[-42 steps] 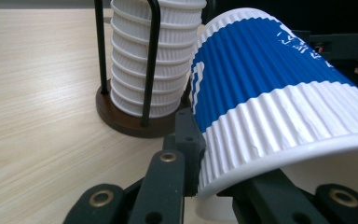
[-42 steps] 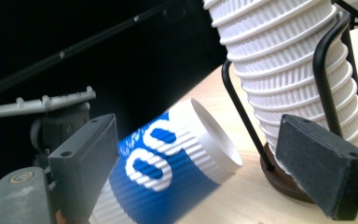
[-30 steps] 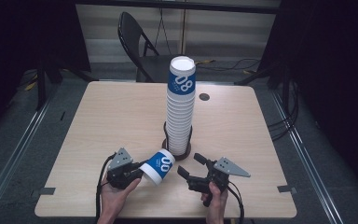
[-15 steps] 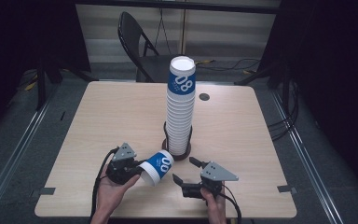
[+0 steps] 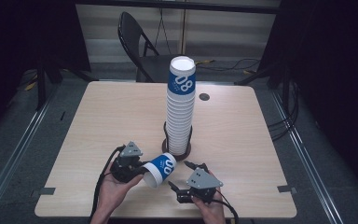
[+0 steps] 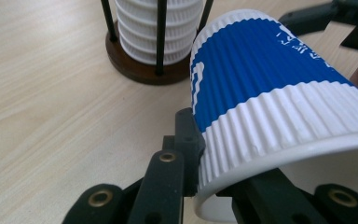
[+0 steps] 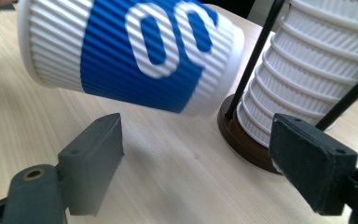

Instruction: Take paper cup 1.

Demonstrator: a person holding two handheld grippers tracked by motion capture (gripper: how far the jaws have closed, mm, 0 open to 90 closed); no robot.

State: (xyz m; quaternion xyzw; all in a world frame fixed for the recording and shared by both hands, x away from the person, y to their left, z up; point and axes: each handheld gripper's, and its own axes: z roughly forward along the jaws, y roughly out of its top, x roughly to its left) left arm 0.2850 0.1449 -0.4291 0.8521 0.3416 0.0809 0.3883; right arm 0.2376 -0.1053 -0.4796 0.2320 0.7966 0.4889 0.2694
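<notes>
Left gripper (image 5: 137, 169) fingers clamp cup (image 5: 161, 168) rim; right gripper (image 5: 182, 176) fingers just closing, empty

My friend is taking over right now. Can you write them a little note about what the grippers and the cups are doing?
Left hand-held gripper: shut on the rim of a blue-and-white paper cup, held on its side above the table.
Right hand-held gripper: open, nothing between its jaws, which have just been closing; it sits near the cup's bottom end.
Tall cup stack stands in its wire holder.
Done: one cup is off the stack.
Left: probably passing or placing that cup.
</notes>
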